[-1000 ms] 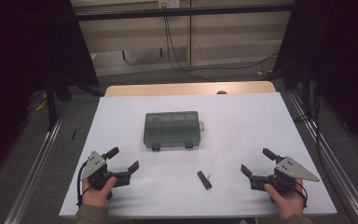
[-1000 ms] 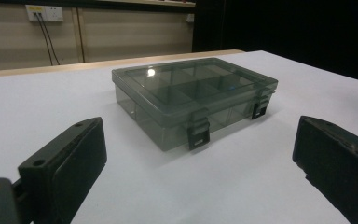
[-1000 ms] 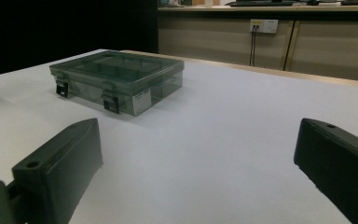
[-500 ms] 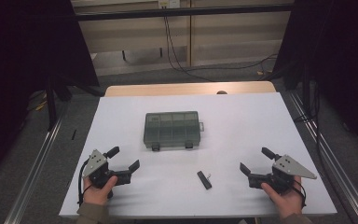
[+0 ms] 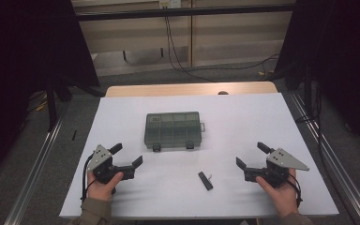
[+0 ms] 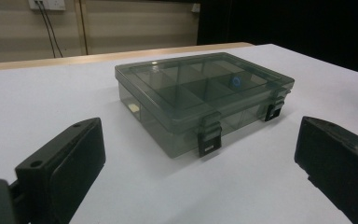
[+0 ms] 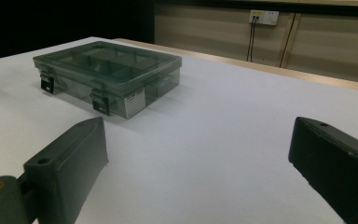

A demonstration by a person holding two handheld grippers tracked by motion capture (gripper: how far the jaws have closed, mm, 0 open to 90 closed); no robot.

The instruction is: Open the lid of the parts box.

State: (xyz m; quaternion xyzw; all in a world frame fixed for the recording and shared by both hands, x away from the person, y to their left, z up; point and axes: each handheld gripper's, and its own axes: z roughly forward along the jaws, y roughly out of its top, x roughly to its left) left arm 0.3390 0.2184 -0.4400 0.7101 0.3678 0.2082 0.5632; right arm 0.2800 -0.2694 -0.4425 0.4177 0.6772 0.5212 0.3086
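Observation:
A smoky clear compartment box [image 5: 173, 130] with its lid down and two black latches lies mid-table; it also shows in the left gripper view as the box [image 6: 200, 98] and in the right gripper view as the box [image 7: 109, 74]. A small black stick-shaped part [image 5: 205, 180] rests on the table in front of the box. My left gripper [image 5: 127, 155] rests at the front left, open and empty, jaws wide apart [image 6: 196, 182]. My right gripper [image 5: 251, 155] rests at the front right, also open and empty [image 7: 198, 172].
The white table top [image 5: 243, 122] has a wooden strip along its far edge. Metal rails run down both sides of the table. Cables hang on the back wall beyond dark curtains.
The right gripper has shifted slightly; the left gripper, the box and the small black part have stayed put.

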